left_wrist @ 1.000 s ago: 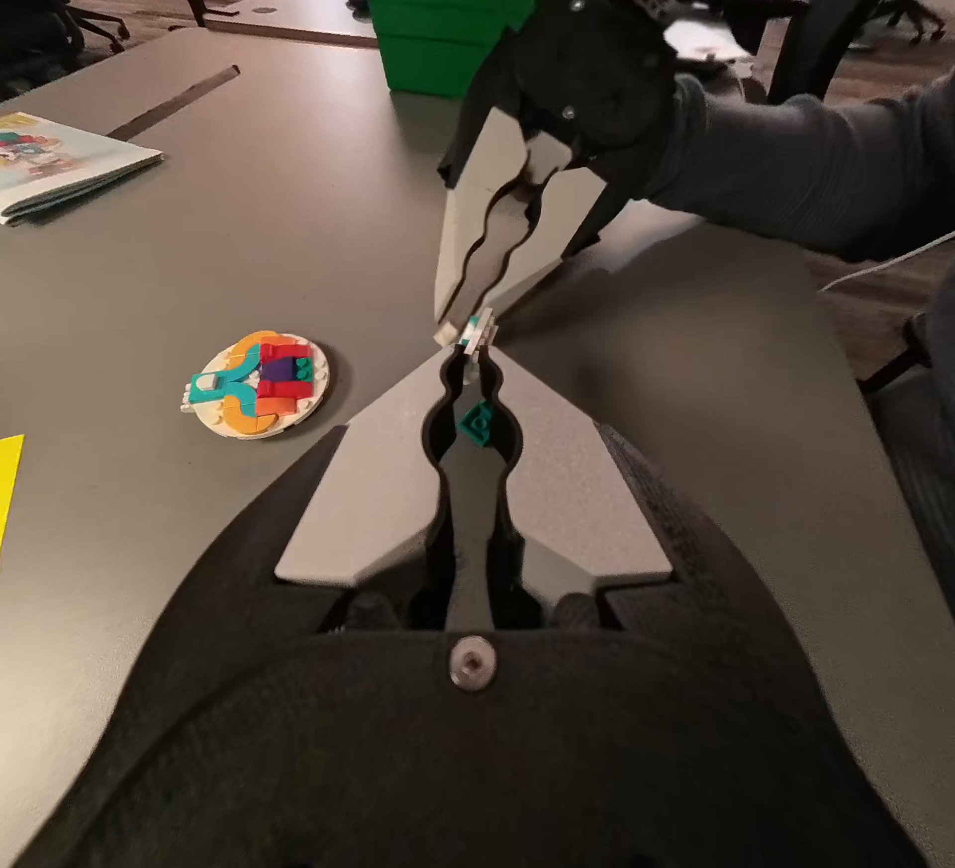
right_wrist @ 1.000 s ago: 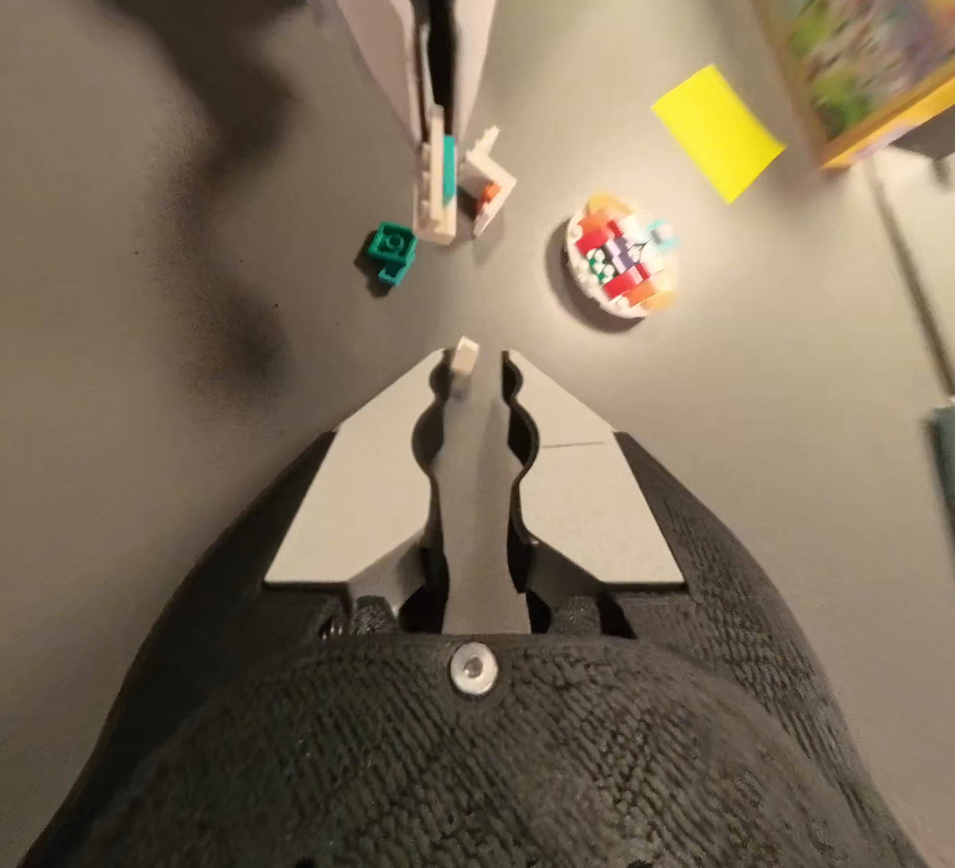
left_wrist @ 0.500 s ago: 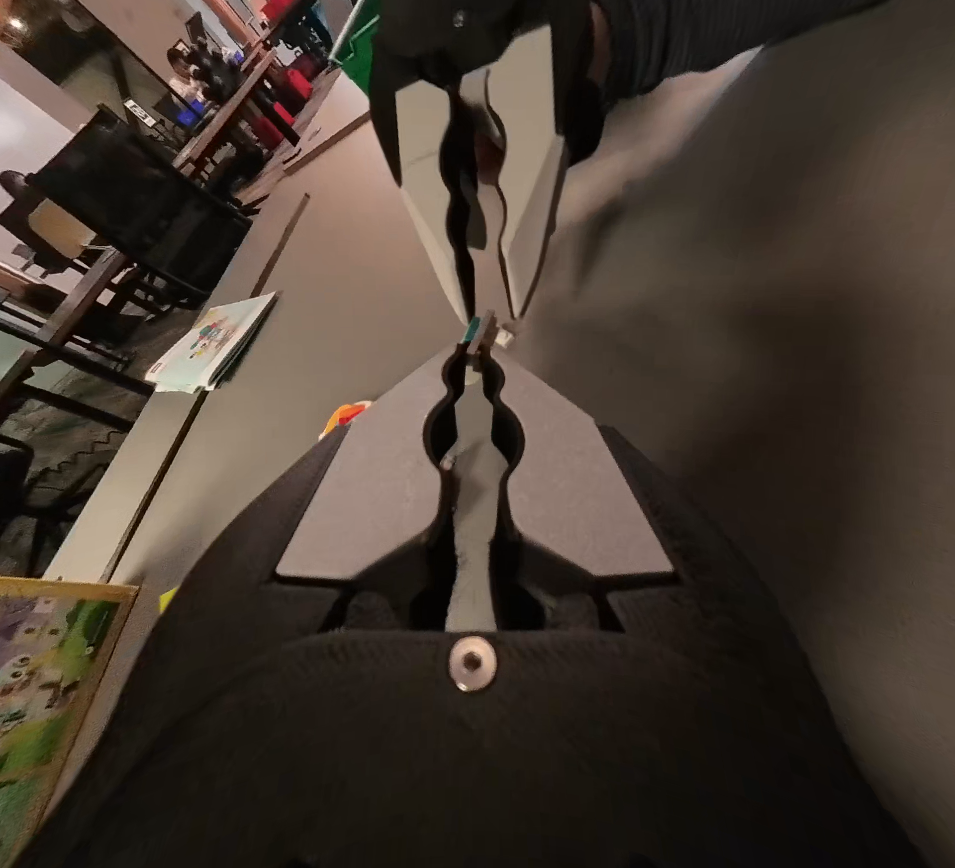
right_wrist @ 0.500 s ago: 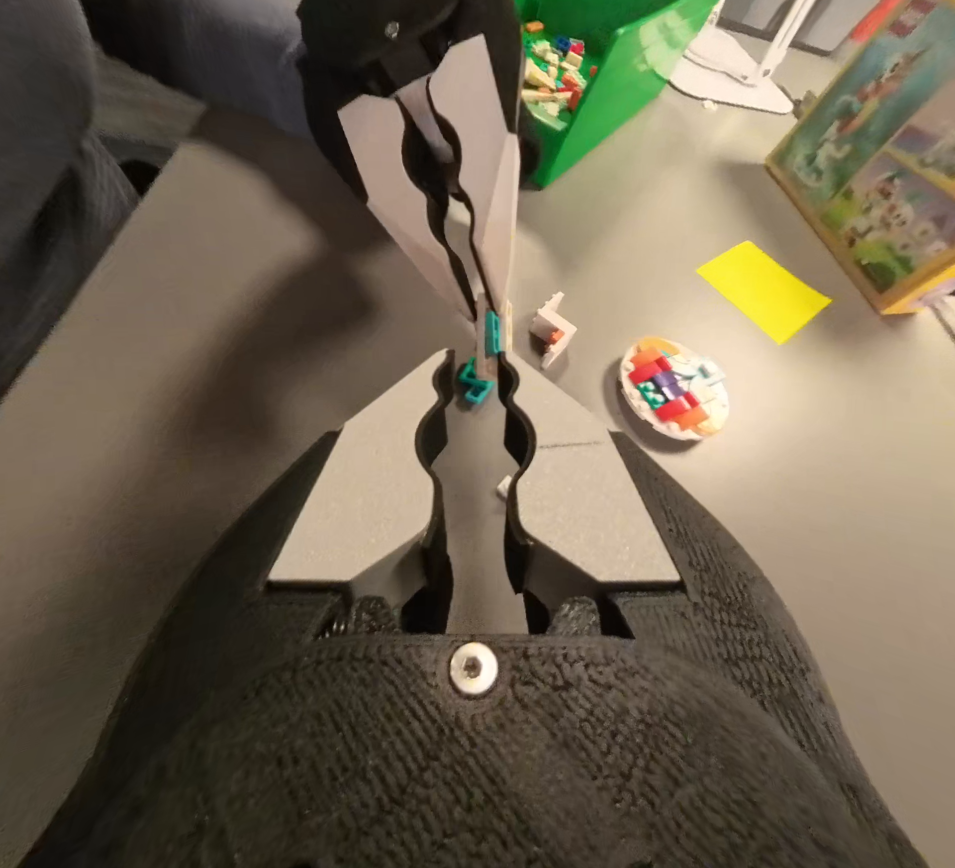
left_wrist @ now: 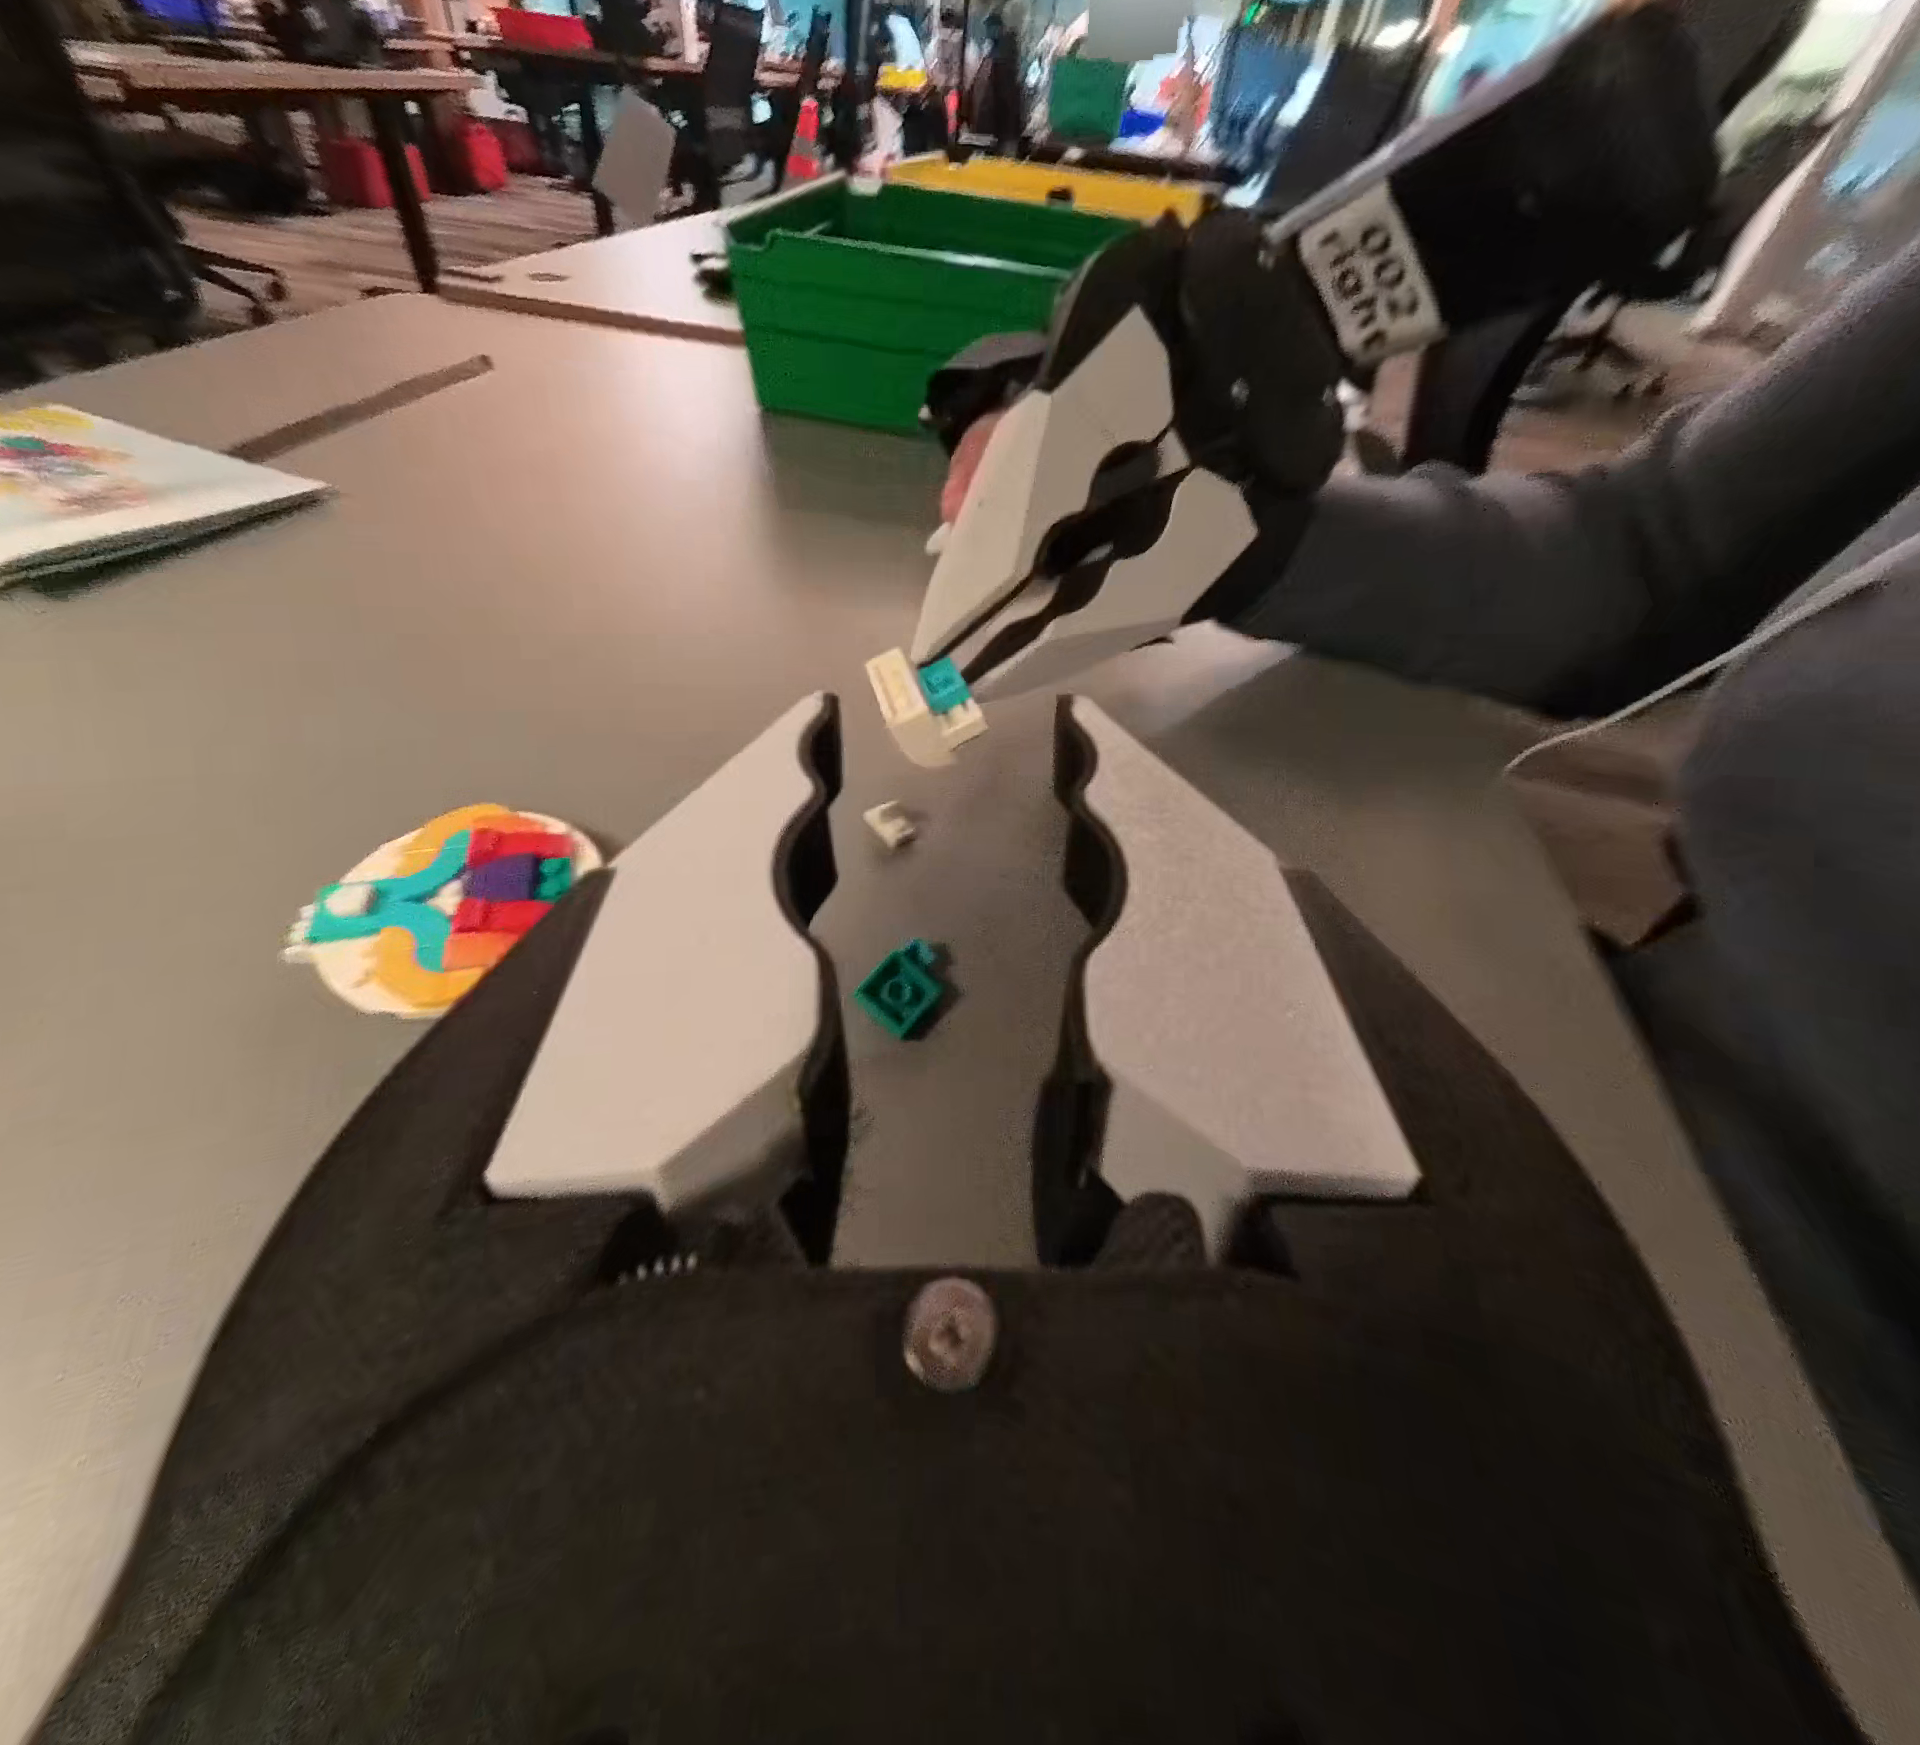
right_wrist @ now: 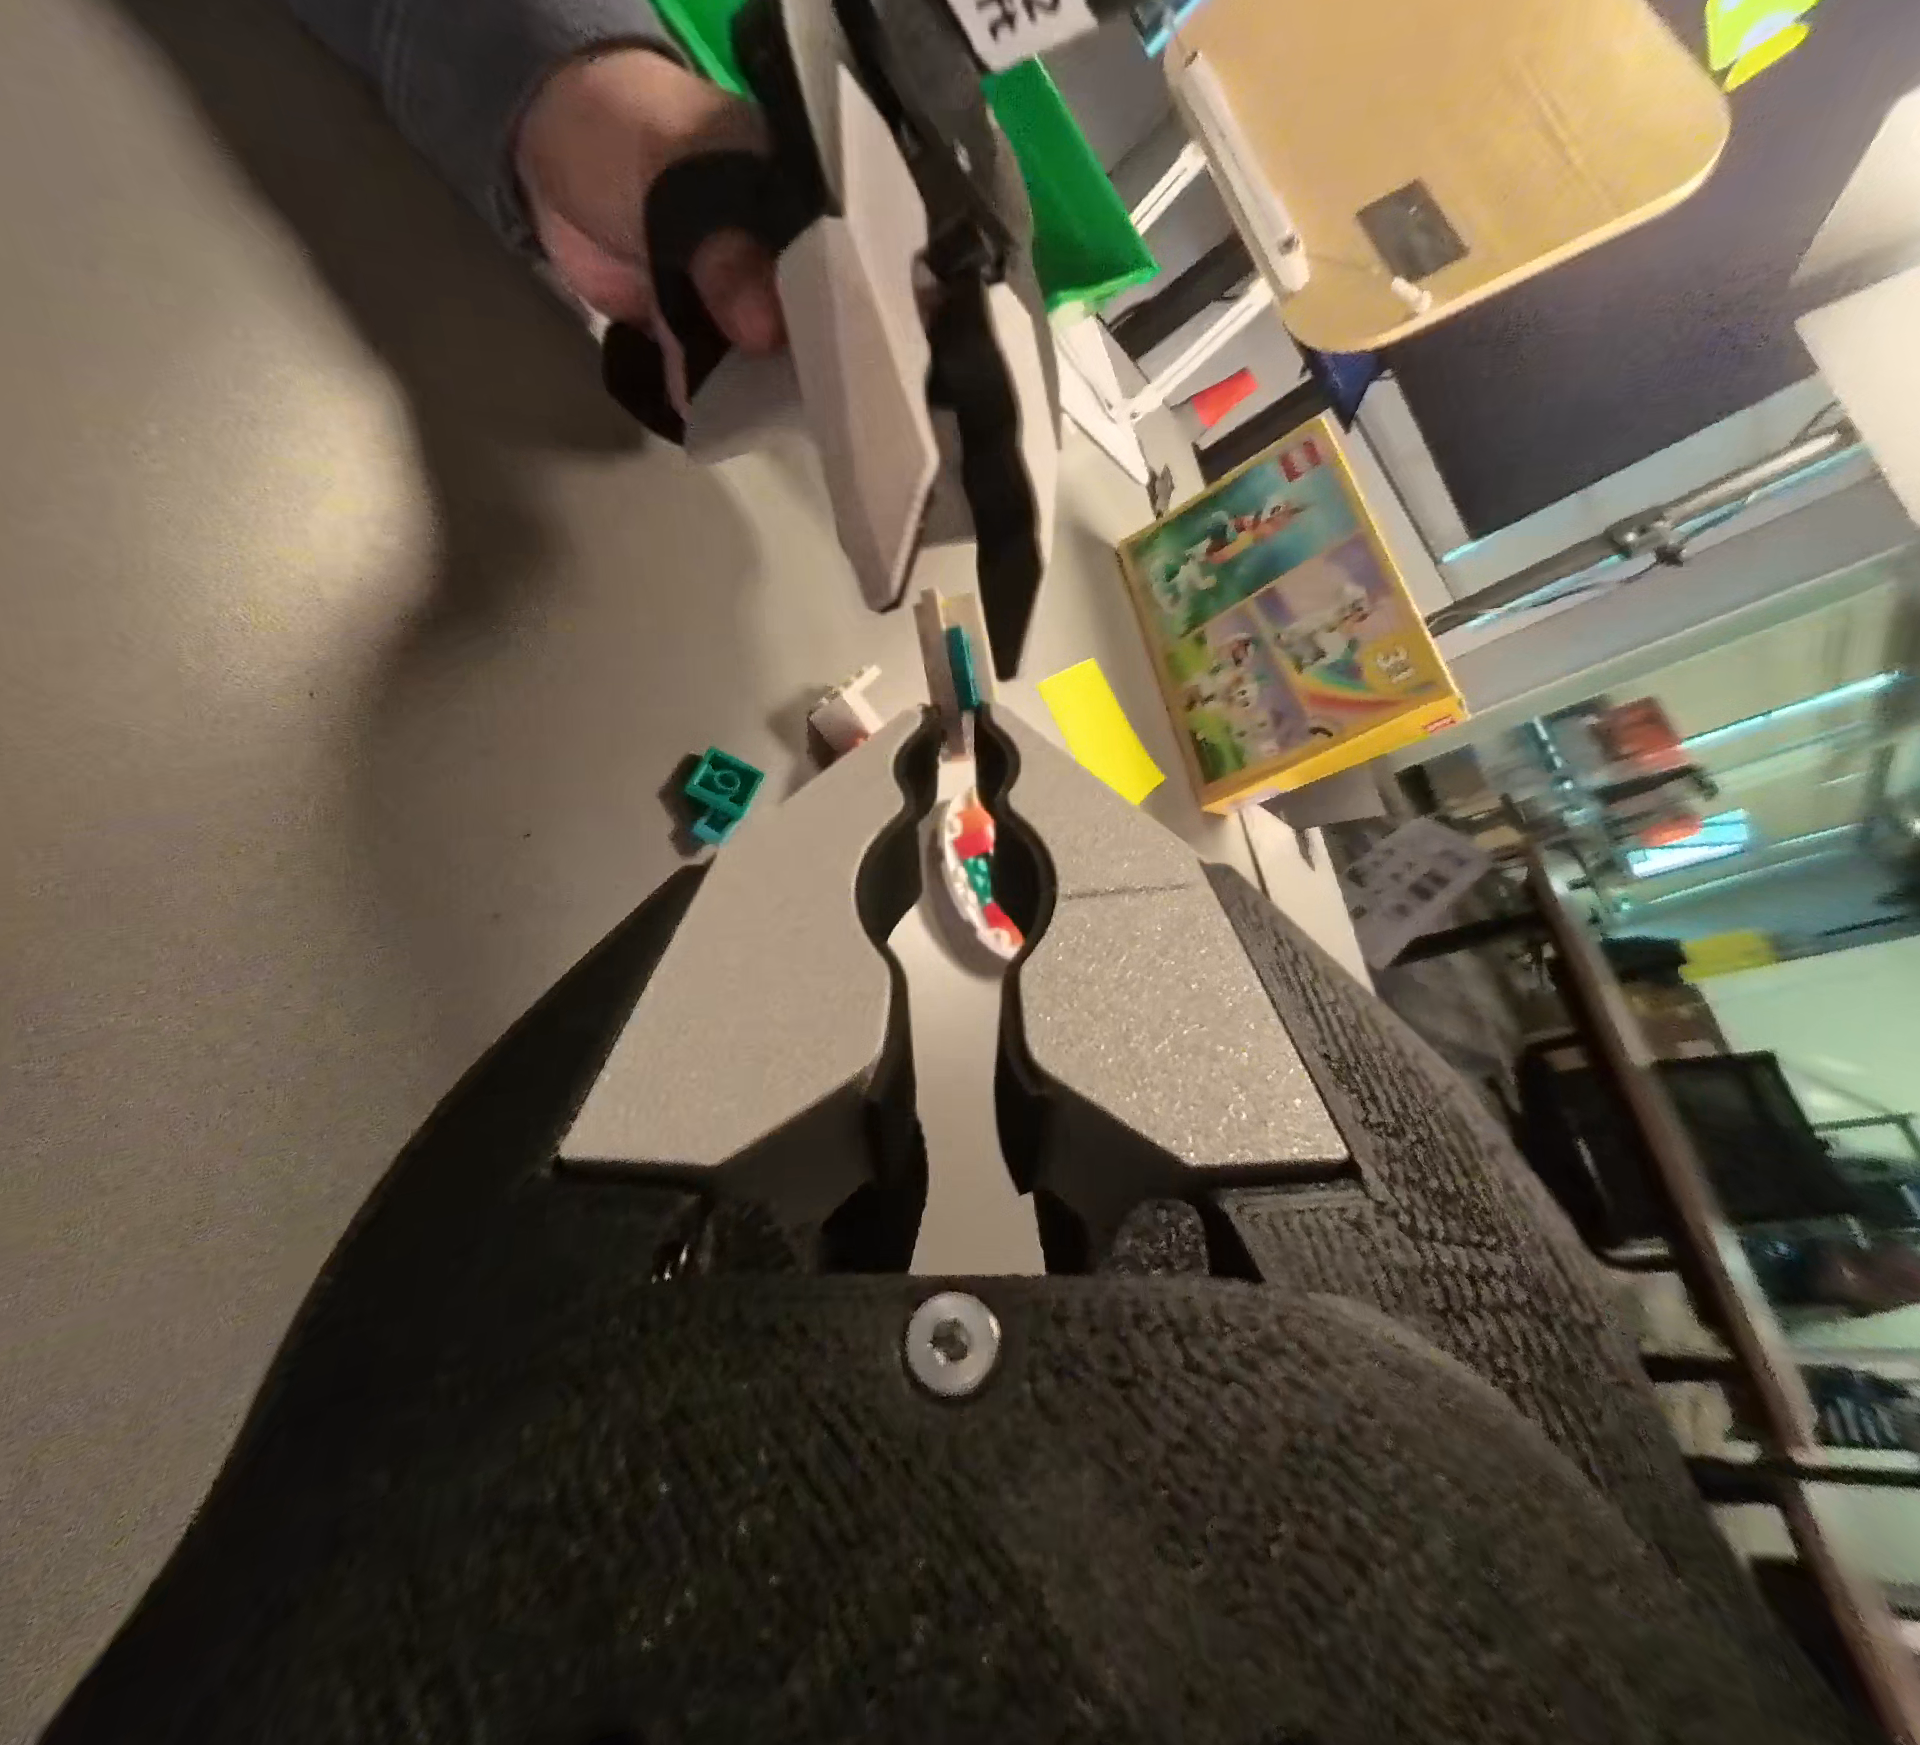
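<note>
Right claw (right_wrist: 961, 739): pinched tight on a small white-and-teal brick piece (left_wrist: 928, 706), held up off the bench (left_wrist: 520, 573), tips angled down toward the other claw.
Left claw (left_wrist: 943, 729): wide open, nothing in it, fingers sitting either side of the held piece without touching it as far as the left wrist view shows.
Right under the left claw: a tiny white brick (left_wrist: 890, 828) and a dark teal brick (left_wrist: 904, 989) lying loose on the bench, both framed in the gap between the fingers.
A bit further out: a small white brick corner with an orange bit (right_wrist: 844, 708), just beside the teal one in the right wrist view.
Left of the claws: a round white plate build (left_wrist: 442, 916) covered in teal, red, orange and purple tiles, flat on the bench.
Past that: a yellow paper slip (right_wrist: 1099, 729) and a colourful set box (right_wrist: 1288, 625) standing near it.
Far edge: a green bin (left_wrist: 904, 313) with a yellow one behind it, and a booklet (left_wrist: 114, 490) on the far left.
Holding the claws: a person in grey sleeves (left_wrist: 1558, 552).
</note>
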Tool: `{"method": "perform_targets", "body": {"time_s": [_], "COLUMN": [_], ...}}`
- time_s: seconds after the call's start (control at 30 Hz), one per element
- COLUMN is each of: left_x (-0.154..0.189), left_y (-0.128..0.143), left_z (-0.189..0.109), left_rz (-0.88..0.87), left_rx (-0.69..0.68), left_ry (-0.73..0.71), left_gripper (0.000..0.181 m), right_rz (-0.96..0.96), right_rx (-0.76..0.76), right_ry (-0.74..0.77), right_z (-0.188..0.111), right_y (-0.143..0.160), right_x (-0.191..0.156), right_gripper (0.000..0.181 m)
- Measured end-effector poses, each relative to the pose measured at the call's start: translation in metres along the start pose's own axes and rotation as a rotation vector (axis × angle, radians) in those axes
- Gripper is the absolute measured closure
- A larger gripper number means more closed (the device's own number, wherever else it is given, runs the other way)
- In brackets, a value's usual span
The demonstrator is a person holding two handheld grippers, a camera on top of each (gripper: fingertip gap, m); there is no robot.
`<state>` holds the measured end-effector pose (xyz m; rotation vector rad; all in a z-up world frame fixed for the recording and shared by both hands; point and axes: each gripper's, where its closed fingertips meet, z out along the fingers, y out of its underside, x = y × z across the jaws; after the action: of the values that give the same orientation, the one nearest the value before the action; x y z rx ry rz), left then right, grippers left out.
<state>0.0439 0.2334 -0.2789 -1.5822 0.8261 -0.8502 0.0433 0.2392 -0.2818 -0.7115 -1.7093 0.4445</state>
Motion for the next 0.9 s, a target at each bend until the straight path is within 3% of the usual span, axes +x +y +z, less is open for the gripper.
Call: {"method": "perform_targets", "body": {"time_s": [0.13, 0.23, 0.3, 0.47, 0.57, 0.8, 0.9], "left_x": [0.001, -0.004, -0.01, -0.036, -0.04, -0.038, -0.03], "left_y": [-0.001, 0.004, 0.011, 0.026, 0.031, 0.033, 0.036], "left_z": [-0.001, -0.001, 0.0, -0.002, 0.0, 0.004, 0.007], "left_rz": [0.012, 0.081, 0.129, 0.331, 0.399, 0.448, 0.423], "left_rx": [0.017, -0.032, -0.085, -0.246, -0.297, -0.324, -0.322], "left_ry": [0.003, -0.047, -0.101, -0.322, -0.376, -0.388, -0.317], "left_gripper": [0.161, 0.162, 0.163, 0.163, 0.164, 0.164, 0.164], "right_rz": [-0.025, 0.008, 0.162, 0.81, 0.955, 0.89, 0.685], "right_rx": [0.009, -0.016, -0.042, 0.004, -0.024, -0.126, -0.161], "right_ry": [0.015, 0.007, -0.043, -0.117, -0.108, -0.087, -0.131], "right_z": [0.001, 0.005, 0.009, 0.018, 0.023, 0.028, 0.022], "right_y": [-0.004, 0.001, 0.008, 0.012, 0.018, 0.03, 0.035], "right_x": [-0.001, -0.002, -0.005, 0.008, 0.007, -0.001, -0.005], "right_gripper": [0.178, 0.177, 0.176, 0.175, 0.174, 0.164, 0.158]}}
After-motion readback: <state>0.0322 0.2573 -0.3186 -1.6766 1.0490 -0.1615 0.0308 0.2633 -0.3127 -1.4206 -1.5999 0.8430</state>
